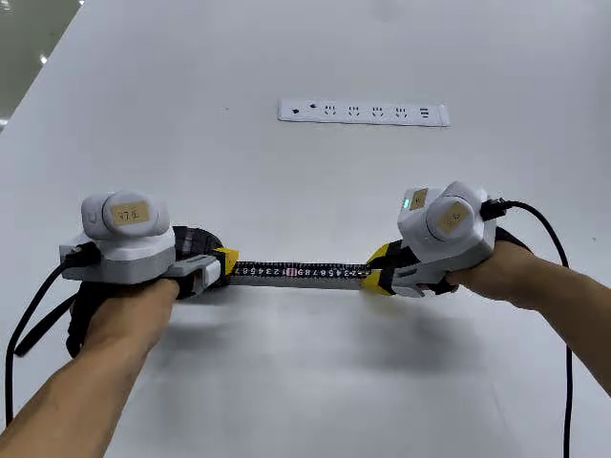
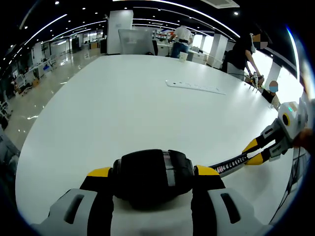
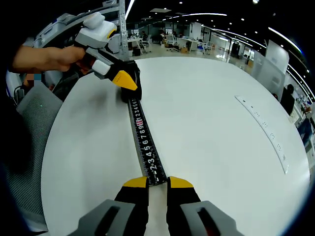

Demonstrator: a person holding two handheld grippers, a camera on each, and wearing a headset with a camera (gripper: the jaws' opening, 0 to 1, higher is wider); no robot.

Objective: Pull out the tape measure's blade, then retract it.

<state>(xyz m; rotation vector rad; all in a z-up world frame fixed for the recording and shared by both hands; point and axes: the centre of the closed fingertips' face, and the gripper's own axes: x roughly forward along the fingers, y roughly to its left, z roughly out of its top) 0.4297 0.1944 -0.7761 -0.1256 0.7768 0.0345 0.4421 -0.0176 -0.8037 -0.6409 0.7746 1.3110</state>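
Note:
A black tape measure case (image 2: 151,174) sits clamped between the yellow-tipped jaws of my left gripper (image 1: 221,264), low over the white table. Its dark blade (image 1: 298,272) with white numbers runs out to the right, level above the tabletop. My right gripper (image 1: 377,268) is shut on the blade's free end. In the right gripper view the blade (image 3: 144,145) stretches from that gripper (image 3: 157,182) up to the case (image 3: 132,83) in the left gripper (image 3: 123,78). In the left gripper view the blade (image 2: 230,164) reaches the right gripper (image 2: 256,151).
A white power strip (image 1: 363,113) lies flat on the table (image 1: 286,382) farther back, well beyond the blade. Black cables trail from both grippers toward the near edge. Several people stand at benches past the table's far end in the left gripper view.

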